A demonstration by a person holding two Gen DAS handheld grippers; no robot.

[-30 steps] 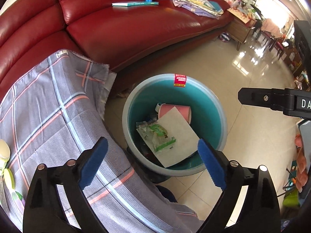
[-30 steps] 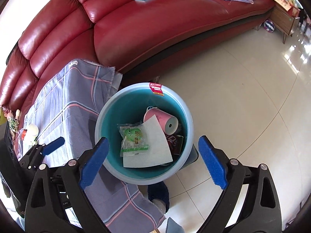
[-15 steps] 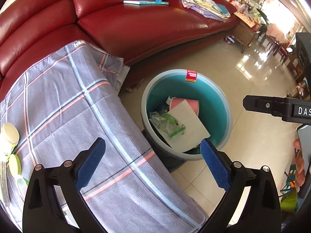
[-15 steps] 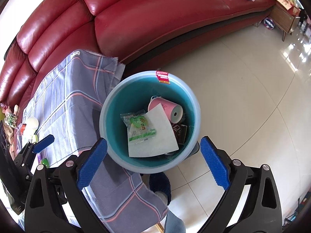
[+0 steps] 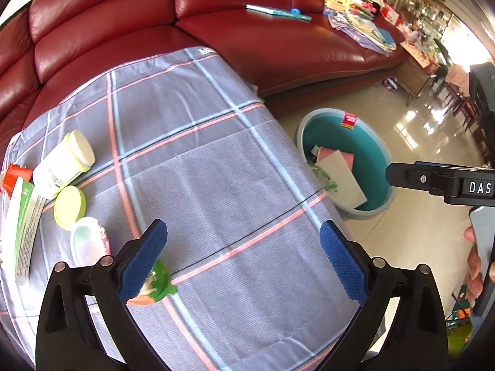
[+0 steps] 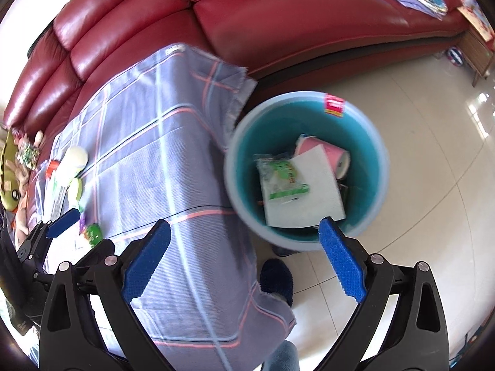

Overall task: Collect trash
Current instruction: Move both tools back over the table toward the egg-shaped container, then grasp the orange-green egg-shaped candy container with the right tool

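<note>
A teal trash bin [image 6: 365, 142] stands on the floor beside a table with a grey plaid cloth [image 5: 198, 160]. It holds a pink paper cup [image 6: 335, 156], a white sheet [image 6: 312, 191] and a green-printed plastic wrapper [image 6: 280, 176]. On the cloth's left lie a white jar [image 5: 63, 164], a yellow-green lid [image 5: 69, 206], a pale round container [image 5: 88, 241], a green-white box [image 5: 23, 225] and a small green wrapper [image 5: 156, 281] by my left finger. My left gripper [image 5: 243, 258] is open and empty above the cloth. My right gripper [image 6: 244, 256] is open and empty above the table edge near the bin.
A red leather sofa [image 5: 247, 37] curves behind the table, with a book [image 5: 278, 12] and a pile of papers [image 5: 359, 15] on it. Glossy tiled floor [image 6: 427, 167] lies right of the bin. A dark slipper [image 6: 277, 278] is under the table edge.
My left gripper has swung left from the bin to over the tablecloth, bringing the clutter at the left into view. My right gripper has shifted left, toward the table edge.
</note>
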